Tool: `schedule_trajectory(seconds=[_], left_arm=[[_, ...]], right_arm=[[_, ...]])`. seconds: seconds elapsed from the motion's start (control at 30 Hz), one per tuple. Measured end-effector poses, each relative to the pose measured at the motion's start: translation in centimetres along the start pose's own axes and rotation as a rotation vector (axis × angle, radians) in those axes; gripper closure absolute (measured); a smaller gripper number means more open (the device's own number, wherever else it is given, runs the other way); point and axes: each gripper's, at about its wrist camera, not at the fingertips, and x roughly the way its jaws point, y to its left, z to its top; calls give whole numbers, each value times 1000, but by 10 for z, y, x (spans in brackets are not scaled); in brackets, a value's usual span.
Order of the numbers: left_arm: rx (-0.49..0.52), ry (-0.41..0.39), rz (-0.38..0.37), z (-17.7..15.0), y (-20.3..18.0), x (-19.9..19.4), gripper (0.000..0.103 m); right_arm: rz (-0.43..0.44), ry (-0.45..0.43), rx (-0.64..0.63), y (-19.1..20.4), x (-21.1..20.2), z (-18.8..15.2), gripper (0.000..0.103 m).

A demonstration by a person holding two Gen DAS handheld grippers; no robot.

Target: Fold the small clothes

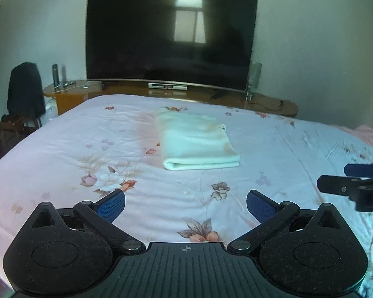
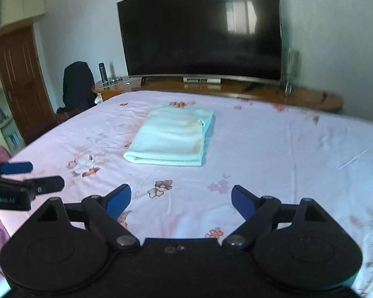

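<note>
A pale cream cloth (image 1: 196,141) lies folded into a neat rectangle on the pink floral bed (image 1: 62,149), well ahead of both grippers. It also shows in the right wrist view (image 2: 172,136). My left gripper (image 1: 185,204) is open and empty, hovering over the bed's near part. My right gripper (image 2: 181,198) is open and empty, also short of the cloth. The right gripper's fingers (image 1: 345,178) show at the right edge of the left wrist view. The left gripper's fingers (image 2: 32,176) show at the left edge of the right wrist view.
A large dark TV (image 1: 171,39) stands on a low wooden cabinet (image 1: 69,92) beyond the bed's far edge. A chair with a dark garment (image 1: 24,89) stands at the far left. A wooden door (image 2: 20,84) is on the left wall.
</note>
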Motion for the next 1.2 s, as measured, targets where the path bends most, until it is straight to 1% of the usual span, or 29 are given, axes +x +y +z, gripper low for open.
schedule_trajectory(seconds=[0.17,0.33,0.5,0.6,1.2], left_arm=[[3,-19,4,-5,-4,-23,0],[-26,-38,7,-5,-1,-32,0],[-16,-56,4,-1,-6,-34,0],[-28,-64,-1,1,-7,-33,0],[-15,-61,-29,9,-12,-21,0]], right_arm=[[-23,-27,25,4,-16,2,13],[-48,-59,8,11,-26,1,12],[-63,-64,-7,14,-27,1,11],[-69,-62,-18,14,-28,1,11],[-80,-66,3,11,-26,4,10]])
